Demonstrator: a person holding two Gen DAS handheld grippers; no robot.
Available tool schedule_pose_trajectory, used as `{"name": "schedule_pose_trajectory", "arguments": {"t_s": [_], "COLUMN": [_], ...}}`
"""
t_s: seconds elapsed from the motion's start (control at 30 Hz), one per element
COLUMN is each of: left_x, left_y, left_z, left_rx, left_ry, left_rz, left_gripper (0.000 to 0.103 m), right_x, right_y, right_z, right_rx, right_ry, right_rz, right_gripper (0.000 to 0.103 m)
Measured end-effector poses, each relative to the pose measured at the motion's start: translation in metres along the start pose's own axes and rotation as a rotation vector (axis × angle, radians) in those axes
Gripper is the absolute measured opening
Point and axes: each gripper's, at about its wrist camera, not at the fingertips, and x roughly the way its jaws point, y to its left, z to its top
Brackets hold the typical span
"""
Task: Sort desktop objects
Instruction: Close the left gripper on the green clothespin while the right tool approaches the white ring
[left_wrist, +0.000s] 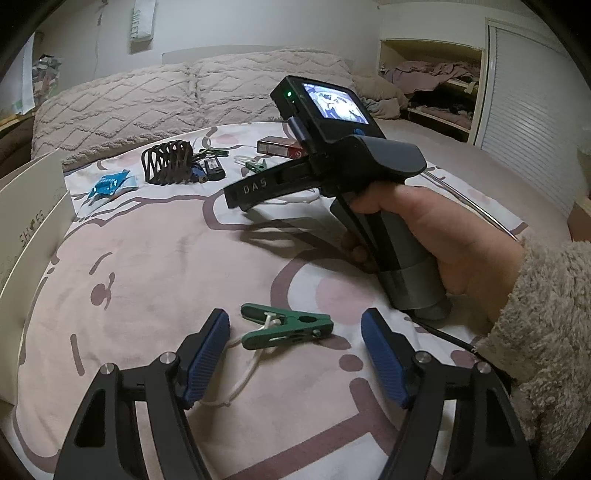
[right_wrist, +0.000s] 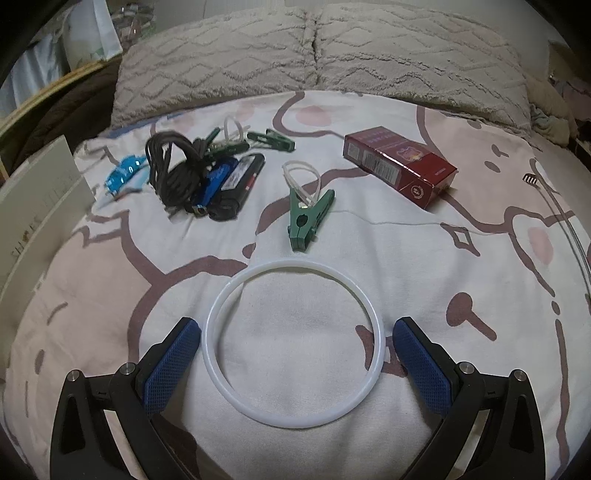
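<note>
On the pink-patterned bedspread (left_wrist: 155, 266) lies a green clothes clip (left_wrist: 291, 326) with a white cord, between the blue pads of my left gripper (left_wrist: 295, 317). The pads stand apart from it, so this gripper is open. In the right wrist view a white plastic ring (right_wrist: 221, 295) lies flat between the pads of my right gripper (right_wrist: 297, 325), which is open with a narrow gap on each side. A hand (left_wrist: 443, 236) holds that gripper's handle, and its black fingers (left_wrist: 251, 188) point left over the bed.
Farther back lie a second green clip (right_wrist: 308, 214), a red box (right_wrist: 399, 166), a black cable bundle (right_wrist: 173, 166), a black and a blue gadget (right_wrist: 240, 181), more clips and a blue packet (right_wrist: 122, 175). A white box (right_wrist: 40, 206) stands at the left edge, with pillows (right_wrist: 314, 55) behind.
</note>
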Motion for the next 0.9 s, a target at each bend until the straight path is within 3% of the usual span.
{"name": "schedule_pose_trajectory", "arguments": {"t_s": [0.13,0.27,0.37,0.9], "left_x": [0.002,0.008,0.011,0.015], "left_y": [0.002,0.007,0.008,0.012], "left_z": [-0.001,0.0,0.0,0.006], "left_rx": [-0.012,-0.044,-0.055,-0.075], "left_ry": [0.01,0.037,0.052,0.073], "left_rz": [-0.011,-0.021,-0.028,-0.042], "left_gripper": [0.074,0.065,0.065,0.062], "right_x": [-0.003,0.002,0.005,0.004], "right_y": [-0.006,-0.001,0.005,0.004], "right_z": [0.0,0.001,0.001,0.0], "right_rx": [0.033,0.014,-0.015,-0.018], "right_ry": [-0.014,0.009,0.022,0.019], "right_rz": [0.037,0.011,-0.028,-0.031], "right_gripper": [0.103,0.103,0.103,0.103]}}
